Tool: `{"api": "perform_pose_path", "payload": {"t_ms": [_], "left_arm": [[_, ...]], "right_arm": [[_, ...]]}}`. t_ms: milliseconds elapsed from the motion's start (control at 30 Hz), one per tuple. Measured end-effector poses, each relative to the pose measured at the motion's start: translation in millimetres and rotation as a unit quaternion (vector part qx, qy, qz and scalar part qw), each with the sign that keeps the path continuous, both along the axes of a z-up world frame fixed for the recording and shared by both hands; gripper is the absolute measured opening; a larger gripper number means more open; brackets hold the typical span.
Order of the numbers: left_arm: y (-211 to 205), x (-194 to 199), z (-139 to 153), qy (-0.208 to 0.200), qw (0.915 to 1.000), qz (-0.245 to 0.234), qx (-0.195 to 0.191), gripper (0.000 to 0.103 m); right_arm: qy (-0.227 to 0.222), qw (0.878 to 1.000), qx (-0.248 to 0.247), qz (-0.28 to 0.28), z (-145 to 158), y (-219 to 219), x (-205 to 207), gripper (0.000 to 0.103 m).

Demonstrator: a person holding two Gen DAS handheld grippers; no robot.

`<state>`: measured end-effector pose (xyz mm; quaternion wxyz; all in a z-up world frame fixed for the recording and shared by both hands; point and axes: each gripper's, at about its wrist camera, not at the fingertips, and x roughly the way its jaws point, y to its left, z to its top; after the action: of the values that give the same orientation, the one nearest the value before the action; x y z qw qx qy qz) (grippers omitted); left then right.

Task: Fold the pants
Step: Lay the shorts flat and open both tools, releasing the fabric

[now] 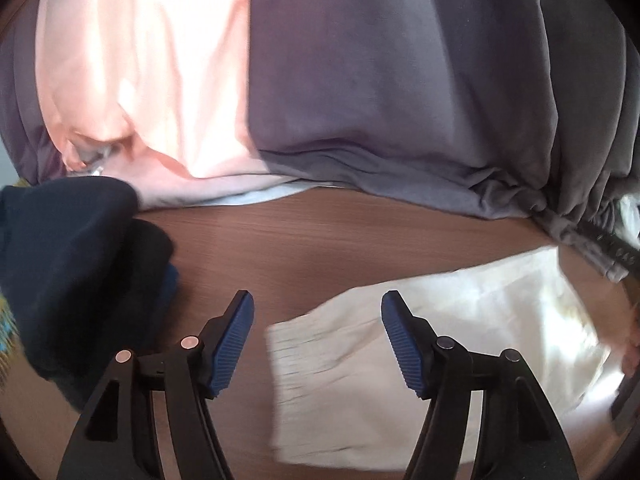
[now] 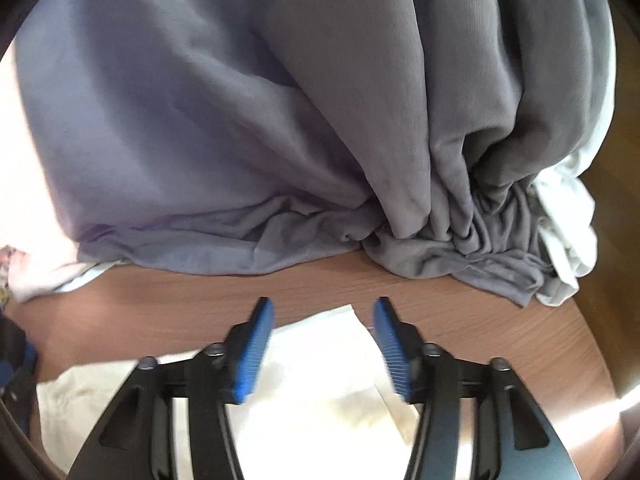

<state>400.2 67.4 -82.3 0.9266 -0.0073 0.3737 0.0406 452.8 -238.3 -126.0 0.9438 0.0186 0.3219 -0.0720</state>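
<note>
Cream-white pants lie flat on the brown wooden table, the ribbed waistband or cuff end toward the left. My left gripper is open and empty, just above that ribbed end. In the right wrist view the same pants lie under my right gripper, which is open and empty over one of their corners. The right gripper's edge shows at the far right of the left wrist view.
A pile of clothes lies across the back of the table: grey-lilac cloth, pink cloth, white cloth. Dark navy clothing sits at the left. The table's rounded edge is at the right.
</note>
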Motion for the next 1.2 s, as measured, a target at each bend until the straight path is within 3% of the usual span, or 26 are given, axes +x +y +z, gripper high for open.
{"api": "perform_pose_path", "payload": {"t_ms": [167,400,567,600,700,800,900,1200], "left_arm": [[21.8,-8.5,-14.7,0.001,0.9994,-0.027,0.022,0.065],[47.8,7.3,-40.2,0.028,0.9964,-0.053,-0.061,0.065],[52.5,22.9,-61.6,0.054,0.9899,-0.067,-0.113,0.063],[52.1,23.8,-63.9,0.055,0.9893,-0.069,-0.116,0.062],[47.5,26.1,-68.8,0.063,0.9873,-0.082,-0.121,0.039],[42.2,20.3,-59.2,0.048,0.9895,-0.09,-0.102,0.025],[40.2,10.3,-40.4,0.028,0.9879,-0.107,-0.108,0.014],[24.7,21.7,-57.3,0.067,0.9952,-0.071,0.013,0.016]], "right_arm": [[-0.018,0.998,-0.064,0.007,-5.3,29.1,-25.2,0.067],[-0.004,0.999,-0.037,0.021,-28.7,54.4,-37.7,0.067],[0.017,0.998,-0.045,0.043,-45.8,70.5,-37.8,0.067],[0.021,0.998,-0.044,0.045,-48.4,71.0,-37.9,0.067],[0.029,0.997,-0.053,0.042,-56.9,70.2,-39.4,0.067],[0.037,0.997,-0.06,0.034,-62.5,65.1,-42.3,0.067],[0.045,0.997,-0.06,0.022,-65.9,58.4,-48.2,0.067],[0.041,0.993,-0.105,-0.026,-62.9,43.1,-77.4,0.067]]}}
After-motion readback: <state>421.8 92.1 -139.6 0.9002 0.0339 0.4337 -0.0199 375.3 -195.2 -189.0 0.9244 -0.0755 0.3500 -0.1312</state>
